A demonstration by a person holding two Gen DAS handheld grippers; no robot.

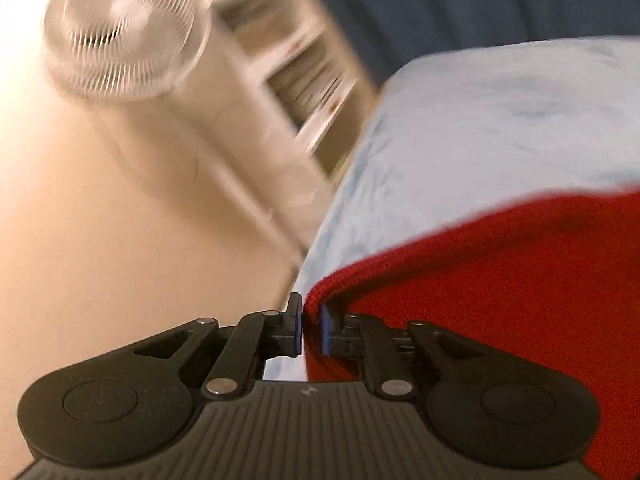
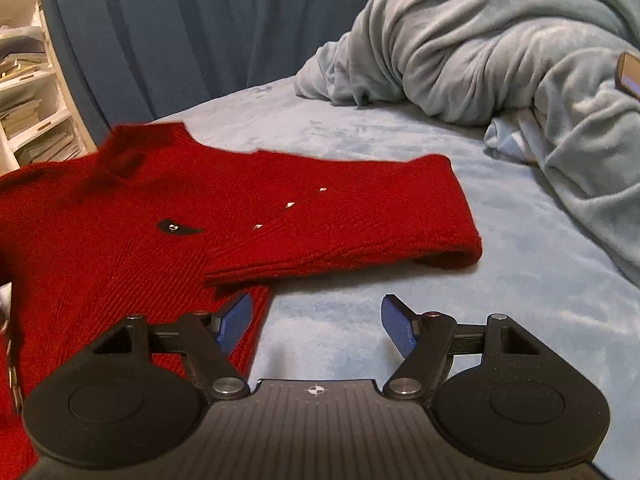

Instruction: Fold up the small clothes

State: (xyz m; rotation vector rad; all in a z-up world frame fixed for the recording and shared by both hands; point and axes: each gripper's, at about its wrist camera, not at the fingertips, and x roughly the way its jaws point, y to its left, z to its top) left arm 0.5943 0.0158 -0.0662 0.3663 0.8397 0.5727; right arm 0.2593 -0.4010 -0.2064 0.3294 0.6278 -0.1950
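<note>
A small red knit sweater [image 2: 120, 240] lies on the light blue bed cover [image 2: 460, 300]. One sleeve [image 2: 360, 220] stretches right across the bed, with small silver studs on it. My right gripper [image 2: 316, 320] is open and empty, just in front of the sweater's lower edge; its left blue pad [image 2: 236, 322] is over the red fabric. My left gripper [image 1: 310, 324] is shut on an edge of the red sweater [image 1: 500, 280] and holds it lifted above the bed cover [image 1: 480, 120]. The left wrist view is blurred by motion.
A crumpled grey-blue blanket [image 2: 500, 40] is heaped at the back right of the bed. A dark blue curtain [image 2: 180, 32] hangs behind. White shelves [image 2: 28, 92] stand at the left. A white fan [image 1: 120, 36] and shelves [image 1: 304, 80] show beyond the bed's edge.
</note>
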